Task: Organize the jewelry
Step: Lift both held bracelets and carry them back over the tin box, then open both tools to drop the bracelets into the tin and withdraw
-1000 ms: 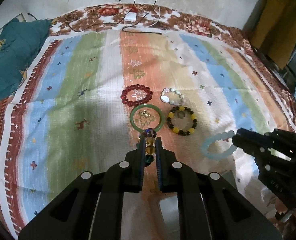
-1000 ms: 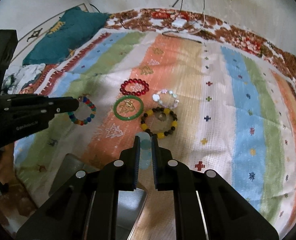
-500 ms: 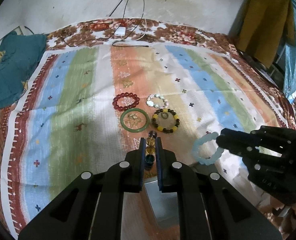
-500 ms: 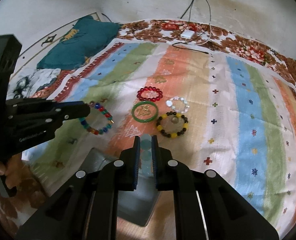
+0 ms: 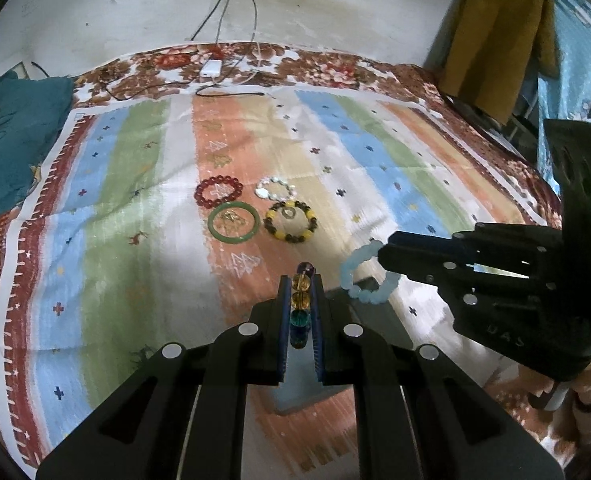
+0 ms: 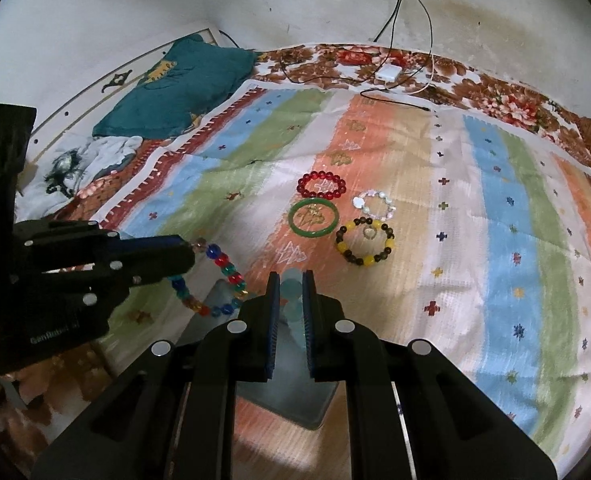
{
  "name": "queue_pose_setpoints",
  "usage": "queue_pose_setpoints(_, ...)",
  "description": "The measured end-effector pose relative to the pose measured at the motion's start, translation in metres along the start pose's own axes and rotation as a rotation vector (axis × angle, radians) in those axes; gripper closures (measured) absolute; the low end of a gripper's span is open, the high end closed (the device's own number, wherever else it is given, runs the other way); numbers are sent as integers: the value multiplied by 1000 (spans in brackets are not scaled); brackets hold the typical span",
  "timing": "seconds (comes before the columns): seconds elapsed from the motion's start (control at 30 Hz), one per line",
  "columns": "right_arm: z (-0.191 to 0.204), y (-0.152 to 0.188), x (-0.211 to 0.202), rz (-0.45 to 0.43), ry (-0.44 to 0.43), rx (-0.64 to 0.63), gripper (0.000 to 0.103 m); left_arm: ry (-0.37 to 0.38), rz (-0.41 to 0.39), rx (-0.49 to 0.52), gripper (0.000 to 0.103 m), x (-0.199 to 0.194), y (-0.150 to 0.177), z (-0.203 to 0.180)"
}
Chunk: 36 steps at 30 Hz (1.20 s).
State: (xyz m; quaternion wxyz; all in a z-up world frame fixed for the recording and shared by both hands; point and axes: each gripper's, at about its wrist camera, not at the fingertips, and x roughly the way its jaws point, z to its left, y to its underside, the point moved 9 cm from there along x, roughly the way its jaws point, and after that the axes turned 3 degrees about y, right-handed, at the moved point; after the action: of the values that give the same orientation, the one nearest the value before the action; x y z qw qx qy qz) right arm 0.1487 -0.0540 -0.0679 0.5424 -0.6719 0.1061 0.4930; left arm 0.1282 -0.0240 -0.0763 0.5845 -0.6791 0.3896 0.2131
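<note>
My left gripper (image 5: 300,280) is shut on a multicolour bead bracelet (image 5: 300,300), which hangs as a loop (image 6: 227,276) in the right wrist view. My right gripper (image 6: 291,276) is shut on a pale blue bead bracelet (image 6: 291,288), which dangles from its tip (image 5: 351,280) in the left wrist view. Both are held in the air above a grey box (image 6: 291,396) near the cloth's front edge. Farther back on the striped cloth lie a red bead bracelet (image 5: 218,191), a green bangle (image 5: 234,229), a white bead bracelet (image 5: 276,188) and a yellow-and-brown bracelet (image 5: 291,222).
A teal cushion (image 6: 175,88) lies at the back left beside crumpled white cloth (image 6: 79,164). A white charger (image 5: 211,68) with cables sits at the far edge below a wall socket. Yellow and blue garments (image 5: 495,40) hang at the right.
Both grippers have drawn back and upward from the group of bracelets, each still holding its own. The grey box has come into view beneath them.
</note>
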Motion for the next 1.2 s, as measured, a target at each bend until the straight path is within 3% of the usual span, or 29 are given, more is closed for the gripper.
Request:
queue_pose_setpoints(0.2,1,11,2,26,-7,17,91,-14,68,26,90,10,11,-1)
queue_pose_setpoints(0.23,0,11,2,23,-2,23,87,-18,71,13,81,11,11,2)
queue_pose_setpoints(0.27,-2,9,0,14,3,29,76,-20,69,4,68,11,11,4)
queue_pose_setpoints(0.33,-6,6,-2,-4,16,36,57,-35,56,-13,56,9,8,11)
queue_pose_setpoints(0.4,-11,4,-1,-6,34,41,56,-66,50,-33,48,11,5,20)
queue_pose_setpoints(0.47,-16,4,4,2,42,49,47,-98,54,-52,34,15,3,31)
queue_pose_setpoints(0.57,-24,2,12,18,61,61,40,-134,56,-75,26,20,-2,46)
queue_pose_setpoints(0.87,-51,-7,39,66,108,118,31,-167,82,-125,15,46,-21,73)
queue_pose_setpoints(1.2,-77,-13,72,127,135,178,31,-203,141,-105,15,92,-34,89)
